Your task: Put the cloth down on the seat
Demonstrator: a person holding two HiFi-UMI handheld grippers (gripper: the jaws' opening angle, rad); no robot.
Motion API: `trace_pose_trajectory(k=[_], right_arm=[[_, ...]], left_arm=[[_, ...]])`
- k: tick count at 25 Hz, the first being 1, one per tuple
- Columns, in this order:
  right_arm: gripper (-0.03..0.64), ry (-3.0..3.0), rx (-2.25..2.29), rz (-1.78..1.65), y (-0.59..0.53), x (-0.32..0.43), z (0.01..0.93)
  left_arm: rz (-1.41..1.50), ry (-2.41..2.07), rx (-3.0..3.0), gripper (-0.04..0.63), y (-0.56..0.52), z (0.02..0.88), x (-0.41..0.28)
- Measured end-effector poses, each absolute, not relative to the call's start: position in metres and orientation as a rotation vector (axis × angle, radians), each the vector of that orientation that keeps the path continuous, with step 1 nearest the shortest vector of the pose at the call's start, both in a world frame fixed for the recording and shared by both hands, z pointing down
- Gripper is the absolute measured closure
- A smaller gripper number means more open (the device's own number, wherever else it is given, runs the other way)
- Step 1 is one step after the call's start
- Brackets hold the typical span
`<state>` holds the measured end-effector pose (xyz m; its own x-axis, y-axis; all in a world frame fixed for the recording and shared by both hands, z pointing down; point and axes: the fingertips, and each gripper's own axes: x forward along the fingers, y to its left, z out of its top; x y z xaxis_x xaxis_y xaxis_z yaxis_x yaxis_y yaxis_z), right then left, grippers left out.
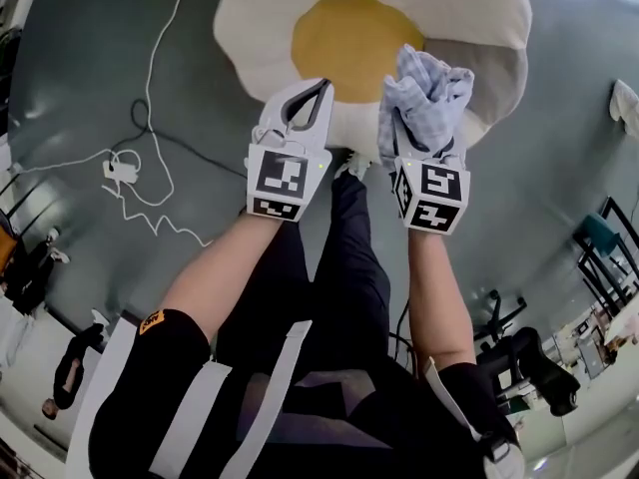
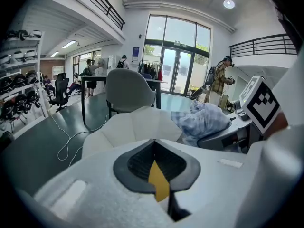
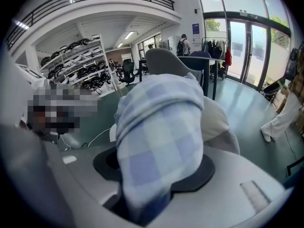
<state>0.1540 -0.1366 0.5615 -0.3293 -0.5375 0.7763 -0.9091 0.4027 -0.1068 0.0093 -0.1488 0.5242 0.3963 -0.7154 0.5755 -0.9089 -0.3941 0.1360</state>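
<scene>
Right hand-held gripper (image 1: 431,166) is clamped on a bunched blue-and-white checked cloth (image 1: 424,98). In the head view it hangs over the near right edge of the seat (image 1: 260,28), a white egg-shaped cushion with a yellow centre (image 1: 344,43) on the grey floor (image 1: 90,58). The wad stands up out of the jaws, gathered tight, in our judgement so that it can be carried in one piece. It is not yet laid on the seat. Beside it the left hand-held gripper (image 1: 312,98) hangs over the seat's near edge with its tips drawn together on nothing. We judge it is kept close to help once the cloth goes down.

From the left gripper view we see that gripper's dark pads meeting at the tips, with only a sliver of yellow showing through the slit lower down and nothing gripped. Beyond them lie the seat's white lobes, and to the right the cloth sits in the other hand-held gripper. We cannot tell from here whether it touches the cushion.

From the right gripper view the checked fabric fills the space between the jaws, which stand wide because the bundle is thick. It hides most of the seat, leaving only the cushion's pale far edge showing past it.
</scene>
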Motion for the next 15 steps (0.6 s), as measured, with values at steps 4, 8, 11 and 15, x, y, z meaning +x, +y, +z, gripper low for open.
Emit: trace_pose_trajectory(k=[4, 8, 11, 15], right_arm=[[0.368, -1.982, 1.209, 0.739, -0.146, 0.154, 0.604], [0.365, -1.957, 1.196, 0.744, -0.156, 0.154, 0.640], [0.364, -1.940, 1.193, 0.757, -0.164, 0.157, 0.666], [0.360, -1.916, 1.167, 0.763, -0.174, 0.160, 0.703]], left_arm=[[0.627, -1.389, 2.200, 0.597, -0.159, 0.562, 0.011], [0.652, -1.376, 2.180, 0.597, -0.166, 0.595, 0.012], [0.677, -1.360, 2.184, 0.597, -0.173, 0.619, 0.015], [0.727, -1.342, 2.180, 0.597, -0.180, 0.656, 0.018]])
